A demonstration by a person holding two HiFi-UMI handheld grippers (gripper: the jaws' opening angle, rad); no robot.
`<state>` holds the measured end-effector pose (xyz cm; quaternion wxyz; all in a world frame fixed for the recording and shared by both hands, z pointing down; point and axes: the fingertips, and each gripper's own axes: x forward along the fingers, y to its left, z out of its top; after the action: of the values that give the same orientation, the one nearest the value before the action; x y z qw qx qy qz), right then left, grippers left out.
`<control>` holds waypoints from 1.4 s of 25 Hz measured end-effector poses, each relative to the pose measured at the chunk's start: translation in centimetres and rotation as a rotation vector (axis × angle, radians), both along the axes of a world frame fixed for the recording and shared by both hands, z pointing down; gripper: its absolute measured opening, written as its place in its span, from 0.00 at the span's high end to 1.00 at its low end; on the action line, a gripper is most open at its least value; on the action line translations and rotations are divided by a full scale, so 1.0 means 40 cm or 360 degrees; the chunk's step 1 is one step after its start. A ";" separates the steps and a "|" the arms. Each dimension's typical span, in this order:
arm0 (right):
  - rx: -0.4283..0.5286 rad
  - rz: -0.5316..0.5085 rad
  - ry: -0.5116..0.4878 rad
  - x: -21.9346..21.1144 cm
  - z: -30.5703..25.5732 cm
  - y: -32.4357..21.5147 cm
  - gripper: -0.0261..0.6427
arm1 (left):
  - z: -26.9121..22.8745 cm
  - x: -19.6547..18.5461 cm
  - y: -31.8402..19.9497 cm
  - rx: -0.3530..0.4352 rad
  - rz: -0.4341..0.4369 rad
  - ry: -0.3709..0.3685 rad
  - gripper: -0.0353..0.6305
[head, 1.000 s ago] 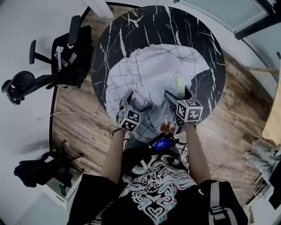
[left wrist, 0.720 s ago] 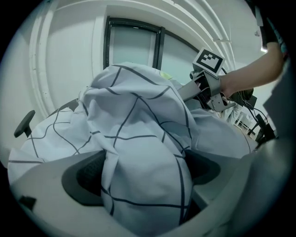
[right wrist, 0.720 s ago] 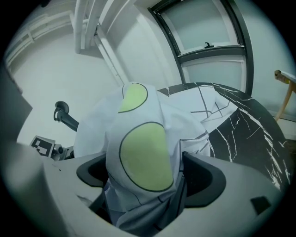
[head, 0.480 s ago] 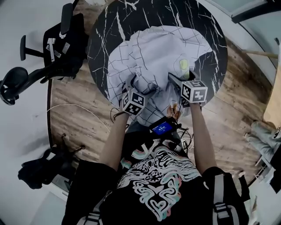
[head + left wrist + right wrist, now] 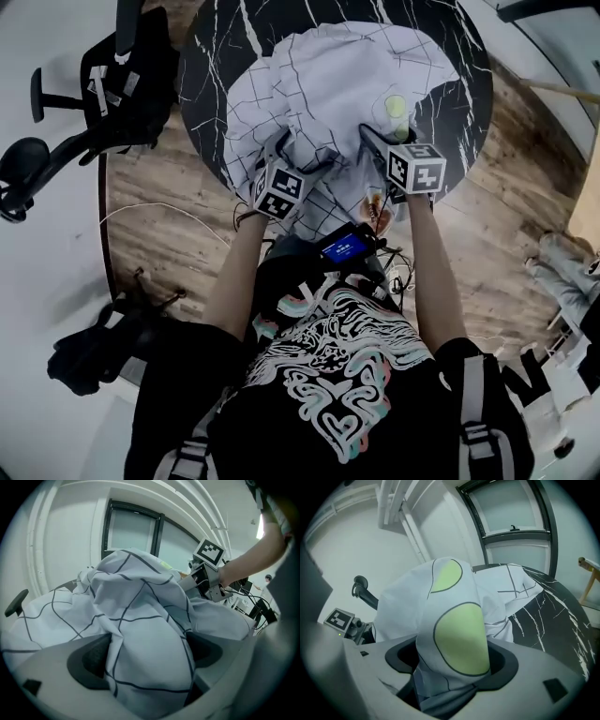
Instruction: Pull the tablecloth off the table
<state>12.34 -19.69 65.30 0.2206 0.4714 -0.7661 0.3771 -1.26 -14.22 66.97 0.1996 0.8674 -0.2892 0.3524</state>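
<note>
**Tablecloth bunched on the table, a fold in each gripper**

Tablecloth, white with a thin dark grid, lies crumpled in a heap on the near half of the round black marble table. Its near edge hangs over the rim toward the person. The far and side parts of the tabletop are bare.

The left gripper is clamped on a thick fold of the cloth, which fills the gap and presses against both pads. The right gripper is closing on another fold (this one carries rounded yellow-green patches), and the cloth there touches both sides of the gap. In the head view the two grippers sit side by side at the near rim, the left slightly nearer the person than the right.

A small screen glows blue at the person's chest. A black chair stands on the wooden floor to the left of the table.
</note>
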 end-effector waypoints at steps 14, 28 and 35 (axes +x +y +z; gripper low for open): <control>-0.0020 -0.0077 -0.0141 -0.022 -0.007 0.019 0.65 | -0.010 0.009 0.003 0.0042 0.0141 0.0018 0.39; -0.0122 -0.0044 -0.0100 -0.039 0.011 0.009 0.66 | 0.005 0.021 -0.005 0.0143 0.0084 -0.0092 0.38; -0.0082 -0.0043 -0.0184 -0.066 0.004 0.022 0.73 | -0.004 0.037 -0.005 0.0170 0.0135 -0.0055 0.47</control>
<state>9.69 -18.81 65.48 0.1932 0.4326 -0.7738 0.4204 0.22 -14.42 66.82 0.1329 0.8821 -0.2740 0.3594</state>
